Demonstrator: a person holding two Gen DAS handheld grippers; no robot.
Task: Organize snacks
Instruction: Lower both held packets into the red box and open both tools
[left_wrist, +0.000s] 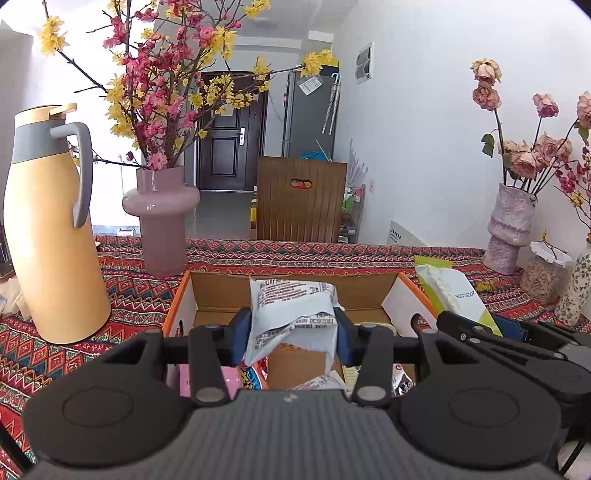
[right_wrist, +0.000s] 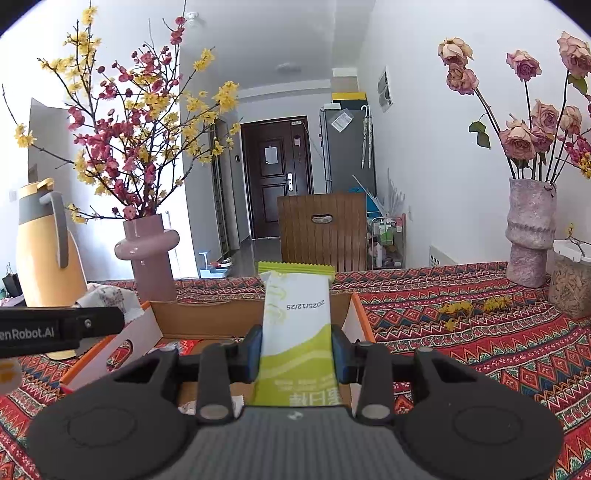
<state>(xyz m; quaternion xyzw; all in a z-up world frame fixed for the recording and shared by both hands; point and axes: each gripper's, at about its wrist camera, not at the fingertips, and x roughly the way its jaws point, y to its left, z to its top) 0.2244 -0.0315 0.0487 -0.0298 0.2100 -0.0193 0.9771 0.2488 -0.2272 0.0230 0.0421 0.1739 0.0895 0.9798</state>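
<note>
- Left gripper (left_wrist: 291, 334) is clamped on a white packet (left_wrist: 291, 314), directly above the box (left_wrist: 177, 314).
- Right gripper (right_wrist: 295, 352) is clamped on a green packet (right_wrist: 295, 332) (long axis pointing away), above the box's right end.

We looked forward and slightly downward from each wrist, close over the open cardboard box (left_wrist: 207, 295), facing the far dark door (left_wrist: 229, 133). Both views shared the box, pink vase (right_wrist: 147, 251), yellow jug (right_wrist: 48, 243) and patterned tablecloth (right_wrist: 480, 332).
</note>
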